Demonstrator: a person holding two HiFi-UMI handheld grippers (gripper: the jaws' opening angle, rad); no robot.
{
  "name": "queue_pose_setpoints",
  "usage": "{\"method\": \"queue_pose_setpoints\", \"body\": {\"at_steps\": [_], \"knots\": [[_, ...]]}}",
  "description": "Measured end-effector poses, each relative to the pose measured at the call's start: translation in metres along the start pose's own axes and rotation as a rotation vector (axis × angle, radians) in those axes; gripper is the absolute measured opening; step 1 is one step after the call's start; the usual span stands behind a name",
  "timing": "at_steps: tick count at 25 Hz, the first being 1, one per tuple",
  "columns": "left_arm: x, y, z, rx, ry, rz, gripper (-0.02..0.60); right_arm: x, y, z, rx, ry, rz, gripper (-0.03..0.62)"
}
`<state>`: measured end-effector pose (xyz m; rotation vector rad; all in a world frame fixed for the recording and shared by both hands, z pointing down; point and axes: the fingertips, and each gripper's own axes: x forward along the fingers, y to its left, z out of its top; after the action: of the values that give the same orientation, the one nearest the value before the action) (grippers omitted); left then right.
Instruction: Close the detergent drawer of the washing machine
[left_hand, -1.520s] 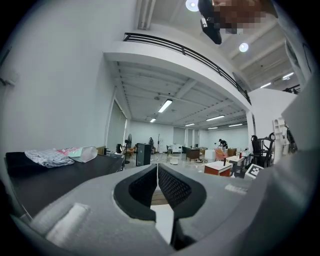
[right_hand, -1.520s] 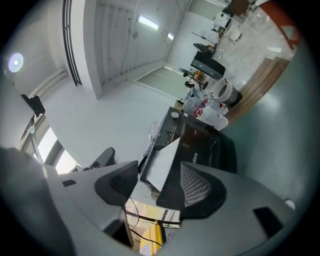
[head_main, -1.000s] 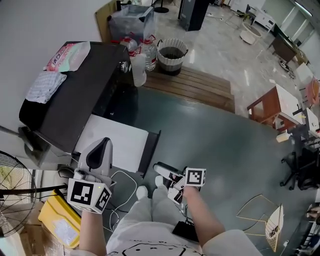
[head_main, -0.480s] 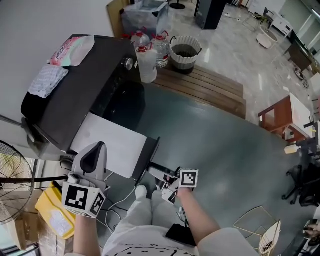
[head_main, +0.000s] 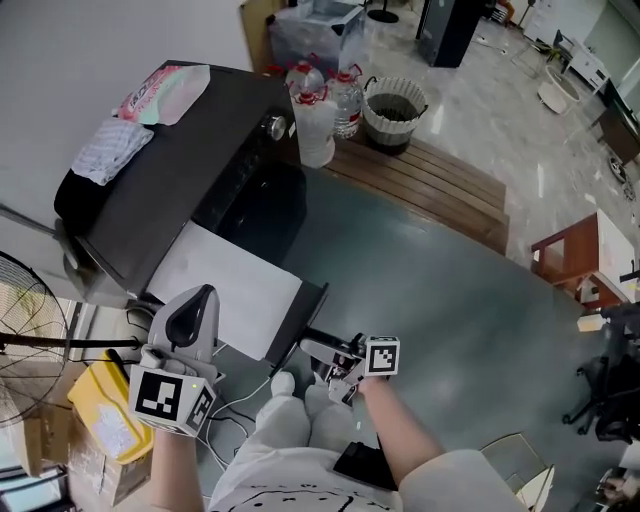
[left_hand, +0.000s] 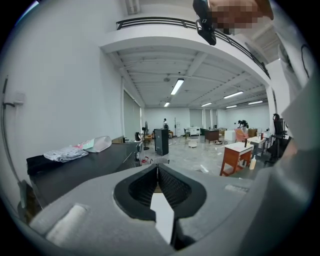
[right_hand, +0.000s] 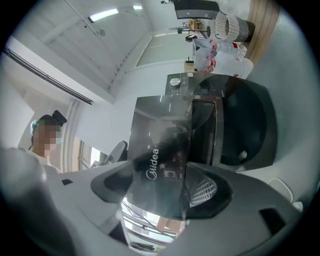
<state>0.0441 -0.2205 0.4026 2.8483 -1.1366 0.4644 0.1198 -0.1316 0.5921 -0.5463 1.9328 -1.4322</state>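
1. Looks along the left gripper (left_hand: 157, 167), grey jaws pressed together at the tips, nothing between them.
2. Shows a black machine top (left_hand: 75, 172) at left, bearing a crumpled cloth (left_hand: 64, 154) and a pale packet (left_hand: 98, 144) close together.
3. Takes in a wide hall beyond: black cabinet (left_hand: 161, 141) on the floor, reddish wooden table (left_hand: 239, 155) at right, strip lights (left_hand: 176, 86) overhead.
4. Catches a pale sleeve (left_hand: 300, 150) along the right edge.

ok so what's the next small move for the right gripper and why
Probably push the right gripper straight toward the washing machine, sliding the detergent drawer in. The drawer stands pulled far out, and its dark front panel sits clamped between that gripper's fingers.
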Motion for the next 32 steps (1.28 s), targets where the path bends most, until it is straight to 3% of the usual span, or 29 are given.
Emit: {"method": "queue_pose_setpoints", "body": {"at_steps": [11, 16, 32], "knots": [[-0.002, -0.004, 0.014, 0.009, -0.034, 0.021, 0.018, 0.003, 0.01, -0.004, 0.029, -0.002, -0.043, 0.313], [-0.006, -0.005, 0.02, 0.036, -0.045, 0.042, 0.018, 0.006, 0.02, 0.001, -0.049, 0.007, -0.08, 0.313], [-0.023, -0.002, 0.025, 0.068, -0.05, 0.089, 0.018, 0.041, 0.017, -0.002, -0.058, 0.003, -0.138, 0.314]]}}
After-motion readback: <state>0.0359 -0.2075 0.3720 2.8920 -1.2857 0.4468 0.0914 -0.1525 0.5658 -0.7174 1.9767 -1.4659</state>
